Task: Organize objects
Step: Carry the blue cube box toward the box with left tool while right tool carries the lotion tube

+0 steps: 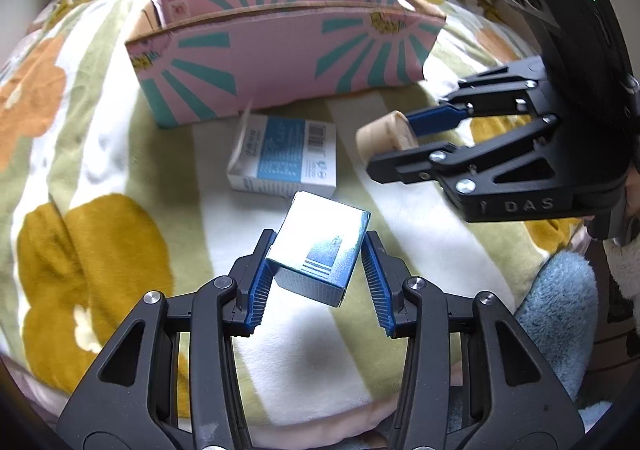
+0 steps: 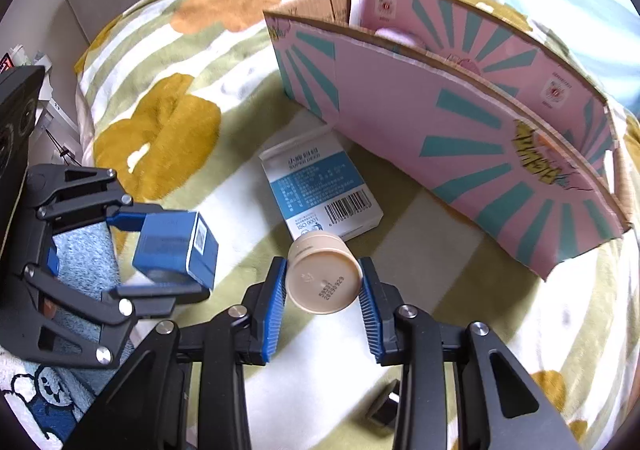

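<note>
Grippers work above a flowered bed blanket (image 1: 100,234): the left gripper (image 1: 318,270) clamps a small blue box (image 1: 320,246), the right gripper (image 2: 322,300) grips a beige jar (image 2: 324,276). A white-and-blue carton (image 1: 284,155) lies flat at 12 o'clock, just before the open pink cardboard box (image 1: 280,61).

The right gripper (image 1: 396,147) reads "DAS", the flat white-blue box (image 2: 320,189) "SUPER DEER" and "ISO 9001".

Fleecy cloth blanket (image 1: 120,177); matt printed cardboard box (image 1: 280,61) (raw corrugated edges); glossy small carton (image 1: 320,250).
</note>
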Demonstrator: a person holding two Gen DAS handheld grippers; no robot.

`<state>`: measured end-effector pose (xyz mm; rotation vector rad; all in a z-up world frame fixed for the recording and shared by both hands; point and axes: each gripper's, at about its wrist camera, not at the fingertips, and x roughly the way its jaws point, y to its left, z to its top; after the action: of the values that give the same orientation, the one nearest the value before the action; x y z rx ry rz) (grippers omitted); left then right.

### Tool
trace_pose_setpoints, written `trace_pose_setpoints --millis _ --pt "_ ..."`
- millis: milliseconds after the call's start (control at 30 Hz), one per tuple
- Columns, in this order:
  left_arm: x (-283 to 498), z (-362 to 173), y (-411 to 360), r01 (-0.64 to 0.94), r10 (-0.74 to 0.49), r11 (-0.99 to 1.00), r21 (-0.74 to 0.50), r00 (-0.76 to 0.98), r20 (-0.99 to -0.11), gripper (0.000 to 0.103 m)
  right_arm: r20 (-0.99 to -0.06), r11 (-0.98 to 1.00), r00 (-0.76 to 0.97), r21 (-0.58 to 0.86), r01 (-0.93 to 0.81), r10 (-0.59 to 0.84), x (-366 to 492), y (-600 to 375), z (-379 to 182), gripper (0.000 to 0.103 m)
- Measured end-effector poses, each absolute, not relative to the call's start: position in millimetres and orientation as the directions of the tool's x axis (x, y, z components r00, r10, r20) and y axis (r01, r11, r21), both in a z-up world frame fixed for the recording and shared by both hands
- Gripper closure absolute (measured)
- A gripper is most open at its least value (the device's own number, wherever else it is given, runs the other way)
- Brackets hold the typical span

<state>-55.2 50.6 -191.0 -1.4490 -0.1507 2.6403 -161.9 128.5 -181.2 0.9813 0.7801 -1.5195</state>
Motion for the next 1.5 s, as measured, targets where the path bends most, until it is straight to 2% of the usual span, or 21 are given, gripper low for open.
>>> trace_pose_setpoints --millis 267,467,833,1133,1500 --pt "-54 -153 26 -0.03 0.156 -0.985 -0.17 -0.572 -0.805 0.063 -0.872 -0.218 -0.092 0.017 0.976 -0.481 -158 134 -144 0.071" --pt "-68 -123 15 -0.037 0.118 -0.992 -0.12 -0.607 -0.786 0.063 -0.849 -0.267 -0.12 0.025 0.963 -0.514 -169 136 -115 0.071" --pt "-143 -82 -12 -0.036 0.121 -0.991 -0.127 -0.621 -0.774 0.063 -0.816 -0.375 -0.228 -0.015 0.927 -0.531 -214 107 -70 0.071" --pt "-229 -95 -20 -0.042 0.115 -0.993 -0.111 -0.581 -0.806 0.063 -0.812 -0.45 -0.272 -0.013 0.893 -0.516 -270 63 -73 0.072" --pt "-292 -151 -24 -0.039 0.131 -0.991 -0.13 -0.515 -0.847 0.063 -0.848 -0.526 -0.24 0.054 0.849 -0.473 -326 32 -127 0.072"
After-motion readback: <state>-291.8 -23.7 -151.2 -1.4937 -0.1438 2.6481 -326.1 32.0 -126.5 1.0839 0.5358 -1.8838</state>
